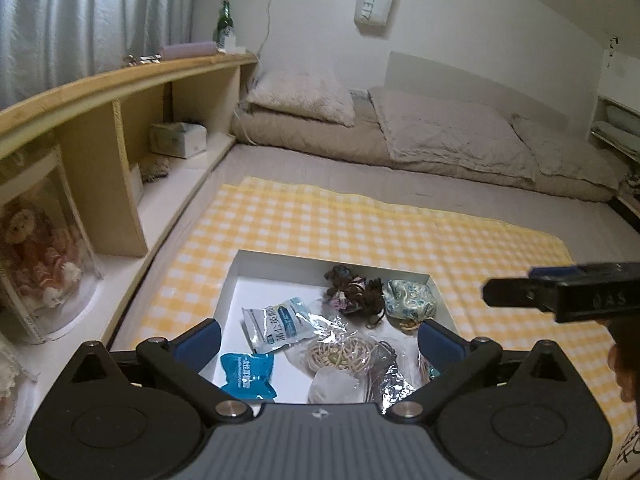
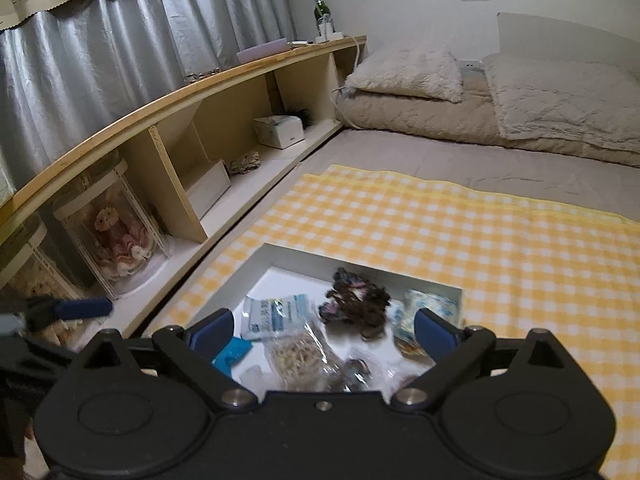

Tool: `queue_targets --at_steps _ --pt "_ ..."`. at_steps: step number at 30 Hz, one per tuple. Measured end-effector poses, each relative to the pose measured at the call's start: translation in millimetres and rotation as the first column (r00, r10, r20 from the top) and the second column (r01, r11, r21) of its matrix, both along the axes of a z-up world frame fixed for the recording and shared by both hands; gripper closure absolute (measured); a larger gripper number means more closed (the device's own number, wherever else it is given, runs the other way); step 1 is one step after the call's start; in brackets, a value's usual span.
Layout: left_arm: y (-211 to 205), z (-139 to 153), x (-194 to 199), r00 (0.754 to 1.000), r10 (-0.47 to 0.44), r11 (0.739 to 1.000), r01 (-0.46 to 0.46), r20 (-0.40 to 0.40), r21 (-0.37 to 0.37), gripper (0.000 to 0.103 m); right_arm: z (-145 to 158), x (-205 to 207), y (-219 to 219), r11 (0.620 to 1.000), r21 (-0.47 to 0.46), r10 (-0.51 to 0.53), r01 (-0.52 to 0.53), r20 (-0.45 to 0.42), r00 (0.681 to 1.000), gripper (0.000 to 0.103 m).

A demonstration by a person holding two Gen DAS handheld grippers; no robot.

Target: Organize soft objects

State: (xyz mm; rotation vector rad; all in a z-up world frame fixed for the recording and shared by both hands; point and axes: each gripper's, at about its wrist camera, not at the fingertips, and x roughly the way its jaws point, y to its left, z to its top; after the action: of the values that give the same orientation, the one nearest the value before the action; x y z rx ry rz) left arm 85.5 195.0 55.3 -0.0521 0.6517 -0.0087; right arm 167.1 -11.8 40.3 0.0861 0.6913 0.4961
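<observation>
Both grippers are hovering with fingers spread apart and holding nothing: left gripper (image 1: 320, 338) and right gripper (image 2: 322, 330), the white box (image 1: 228, 292) of soft objects lying just beneath them.

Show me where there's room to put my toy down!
Inside the white box, the bare floor along its left wall, behind the white-blue packet, is free. The yellow checked cloth between the box and the beige bedding is bare too. The box's right side is crowded: dark scrunchies, patterned pouch, bagged cord.
</observation>
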Motion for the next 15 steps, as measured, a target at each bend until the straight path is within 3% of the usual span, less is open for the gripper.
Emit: queue_targets --at_steps 6,15 --pt "-16.6 -0.8 -20.1 1.000 0.018 1.000 -0.018 0.013 -0.006 0.000 -2.5 -25.1 -28.4 0.999 0.011 -0.031 0.031 0.009 0.999 0.003" --pt "-35.5 -10.0 -49.2 0.999 0.029 0.999 -0.031 0.043 0.038 0.000 -3.7 -76.3 -59.7 0.997 -0.038 -0.055 0.060 0.129 0.990 0.000"
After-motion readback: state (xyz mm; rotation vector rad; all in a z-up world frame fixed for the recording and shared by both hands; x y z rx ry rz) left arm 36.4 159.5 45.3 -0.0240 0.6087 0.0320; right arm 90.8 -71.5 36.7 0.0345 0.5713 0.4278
